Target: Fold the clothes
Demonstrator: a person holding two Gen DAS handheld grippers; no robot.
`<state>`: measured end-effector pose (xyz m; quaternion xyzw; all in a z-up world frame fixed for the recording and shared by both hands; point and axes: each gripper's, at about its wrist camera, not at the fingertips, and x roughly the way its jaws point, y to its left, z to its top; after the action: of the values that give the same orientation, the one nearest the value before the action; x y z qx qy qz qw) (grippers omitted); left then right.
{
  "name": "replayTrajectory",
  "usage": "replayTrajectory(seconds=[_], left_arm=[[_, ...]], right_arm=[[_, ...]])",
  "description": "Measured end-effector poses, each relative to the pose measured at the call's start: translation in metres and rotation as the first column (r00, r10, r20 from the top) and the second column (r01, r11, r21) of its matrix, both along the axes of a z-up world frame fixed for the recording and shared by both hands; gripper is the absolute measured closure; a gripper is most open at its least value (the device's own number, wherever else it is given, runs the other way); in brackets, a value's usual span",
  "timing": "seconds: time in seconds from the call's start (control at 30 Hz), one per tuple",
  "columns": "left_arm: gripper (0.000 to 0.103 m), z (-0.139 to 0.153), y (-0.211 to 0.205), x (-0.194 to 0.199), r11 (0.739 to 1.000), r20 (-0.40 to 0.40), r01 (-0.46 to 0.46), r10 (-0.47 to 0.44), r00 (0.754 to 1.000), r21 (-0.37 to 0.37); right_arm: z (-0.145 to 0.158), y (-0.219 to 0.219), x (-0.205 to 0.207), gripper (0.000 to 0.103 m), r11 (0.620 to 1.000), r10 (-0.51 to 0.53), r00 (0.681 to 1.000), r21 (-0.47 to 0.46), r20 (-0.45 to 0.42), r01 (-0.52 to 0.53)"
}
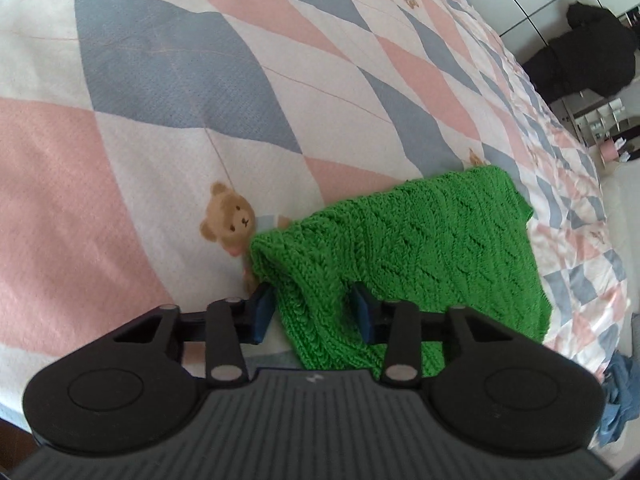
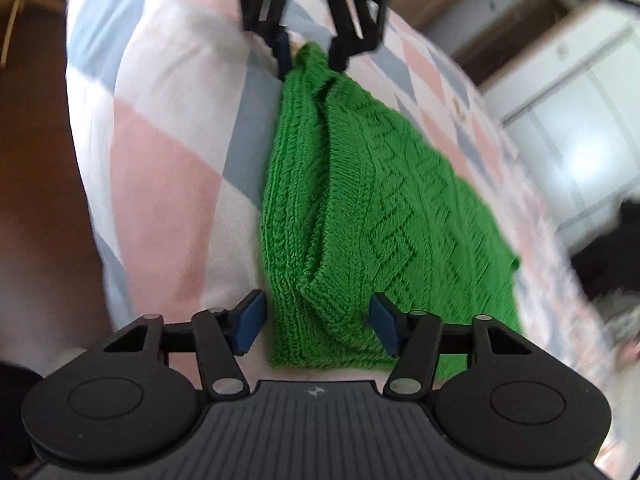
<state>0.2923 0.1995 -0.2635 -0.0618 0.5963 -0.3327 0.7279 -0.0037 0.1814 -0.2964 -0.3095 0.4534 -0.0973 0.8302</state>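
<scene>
A green knitted garment (image 1: pixel 420 248) lies folded on the quilted bed cover; it also shows in the right wrist view (image 2: pixel 380 200). My left gripper (image 1: pixel 314 310) is open, its blue pads (image 1: pixel 262 312) on either side of the garment's near corner fold. My right gripper (image 2: pixel 316 326) is open, its blue pads (image 2: pixel 250 326) straddling the other end of the same folded edge. The left gripper also shows at the top of the right wrist view (image 2: pixel 310 54), at the garment's far corner.
The bed cover (image 1: pixel 160 120) has pink, grey and white diamonds and a teddy bear print (image 1: pixel 232 220). A black bundle (image 1: pixel 588 52) and shelves stand beyond the bed's right edge. Blue cloth (image 1: pixel 620 400) lies at the lower right. White cabinets (image 2: pixel 580 92) stand behind.
</scene>
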Motion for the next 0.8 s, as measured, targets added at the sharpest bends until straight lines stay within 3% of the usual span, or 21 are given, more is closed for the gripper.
replayTrajectory(seconds=[0.1,0.2,0.3,0.4,0.53,0.63,0.77,0.8], left_arm=[[0.088,0.004,0.002,-0.002,1.000,0.001,0.001,-0.001,1.000,-0.019],[0.090,0.026,-0.002,-0.009,0.999,0.053,0.030,-0.027,0.998,-0.045],[0.090,0.059,-0.014,-0.019,0.991,0.109,0.076,-0.064,0.992,-0.110],[0.090,0.092,-0.043,-0.026,0.980,0.154,0.115,-0.090,0.984,-0.161],[0.090,0.124,-0.118,-0.027,0.958,0.201,0.173,-0.128,0.971,-0.229],[0.089,0.131,-0.195,-0.026,0.952,0.227,0.224,-0.175,0.958,-0.211],[0.074,0.102,-0.289,-0.026,0.953,0.213,0.264,-0.229,0.950,-0.151],[0.070,0.092,-0.305,-0.028,0.956,0.203,0.272,-0.245,0.948,-0.115]], right_arm=[[-0.004,-0.008,-0.001,0.069,1.000,0.024,1.000,0.012,0.011,-0.025],[0.023,-0.037,-0.004,0.080,0.974,-0.053,0.997,0.223,0.064,0.037],[0.059,-0.096,-0.013,0.084,0.830,-0.199,0.974,0.548,0.107,0.109],[0.087,-0.158,-0.022,0.085,0.693,-0.310,0.944,0.707,0.116,0.141],[0.116,-0.237,-0.029,0.086,0.571,-0.441,0.890,0.801,0.114,0.181],[0.129,-0.289,-0.033,0.086,0.498,-0.542,0.836,0.835,0.090,0.233],[0.113,-0.354,-0.035,0.087,0.382,-0.645,0.764,0.860,-0.014,0.338],[0.101,-0.369,-0.034,0.094,0.352,-0.663,0.747,0.859,-0.051,0.372]])
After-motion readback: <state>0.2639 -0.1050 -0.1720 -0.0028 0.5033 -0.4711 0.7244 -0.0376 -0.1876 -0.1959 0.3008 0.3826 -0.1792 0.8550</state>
